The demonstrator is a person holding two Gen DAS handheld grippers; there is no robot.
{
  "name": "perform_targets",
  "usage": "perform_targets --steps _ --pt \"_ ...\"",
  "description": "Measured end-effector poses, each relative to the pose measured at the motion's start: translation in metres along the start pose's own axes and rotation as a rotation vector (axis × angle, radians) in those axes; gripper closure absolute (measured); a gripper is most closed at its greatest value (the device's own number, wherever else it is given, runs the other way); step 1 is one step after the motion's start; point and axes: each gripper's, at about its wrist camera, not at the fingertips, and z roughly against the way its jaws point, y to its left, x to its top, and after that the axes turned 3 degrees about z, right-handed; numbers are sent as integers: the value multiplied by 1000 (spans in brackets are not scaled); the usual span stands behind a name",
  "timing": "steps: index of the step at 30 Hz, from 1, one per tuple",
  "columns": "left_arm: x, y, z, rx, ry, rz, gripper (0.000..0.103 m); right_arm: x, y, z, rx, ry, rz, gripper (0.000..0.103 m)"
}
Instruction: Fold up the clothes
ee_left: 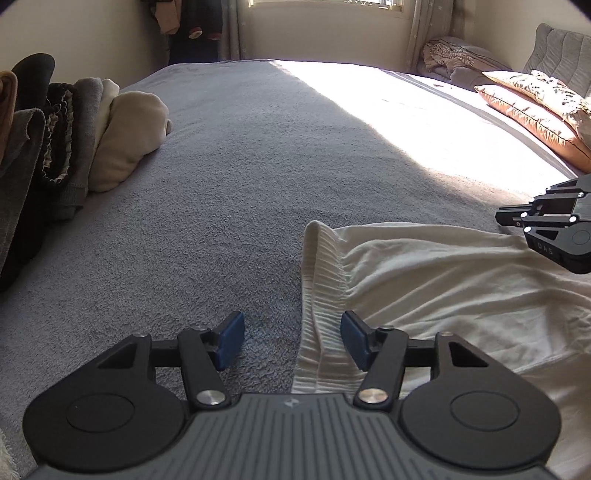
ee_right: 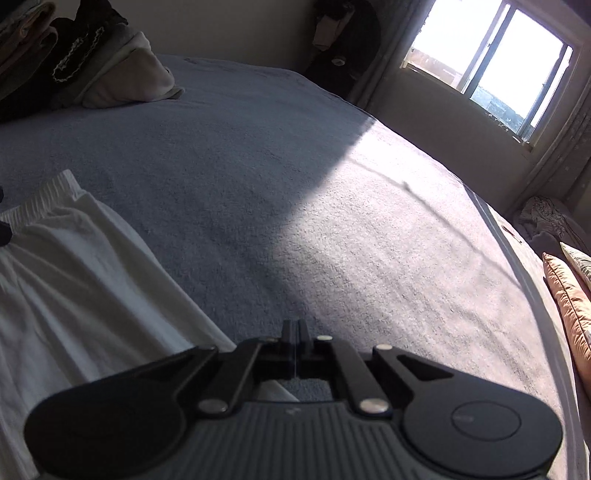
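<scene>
Left wrist only — ribbed waistband (ee_left: 321, 295) between open left tool (ee_left: 292, 339) pads.

Harsh sun from the window (ee_right: 491, 70) blows out the bedspread (ee_left: 406, 107); fisheye edges curve, near side shadowed.

grey bedspread (ee_left: 229, 155) lying across bed, sunlight falling in bright band toward 1 o'clock. window (ee_right: 491, 62) glowing at 1 o'clock in right wrist view, curtain (ee_left: 424, 29) hanging beside it. orange pillows (ee_left: 535, 110) resting at 2 o'clock against padded headboard (ee_left: 561, 48). cream walls (ee_left: 92, 33) standing behind.
</scene>
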Motion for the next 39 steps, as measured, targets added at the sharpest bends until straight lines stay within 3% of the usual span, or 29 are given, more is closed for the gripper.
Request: perform_targets --steps 2,3,6,9,12,14,15,16,21,28,33,36,39 --pt "2 3 3 -5 -10 28 43 -1 -5 8 49 -37 -21 102" --pt "3 4 5 -1 -22 29 43 0 -10 14 86 -68 -50 96" --pt "4 5 3 34 -36 10 43 7 -16 23 160 -117 -112 65" --pt "4 8 0 31 -12 41 44 9 -10 20 199 -80 -77 66" --pt "8 14 6 -10 -18 86 44 5 3 18 236 -48 -57 74" --pt "8 14 9 -9 -26 82 44 5 8 16 236 -41 -41 84" --pt "7 13 8 -2 -23 73 44 5 11 15 236 -38 -33 100" --pt "7 12 7 2 -14 64 44 6 12 14 218 -42 -24 102" --pt "2 12 3 -8 15 37 43 11 13 13 109 -80 -37 102" --pt "0 12 0 8 5 7 38 13 27 -9 9 -33 -3 102" --pt "2 14 1 22 7 23 37 23 42 -16 -149 0 -19 102" --pt "4 16 3 29 5 35 37 26 39 2 -142 -48 -86 97" --pt "4 17 6 31 -2 38 38 22 29 32 -143 -84 -173 84"
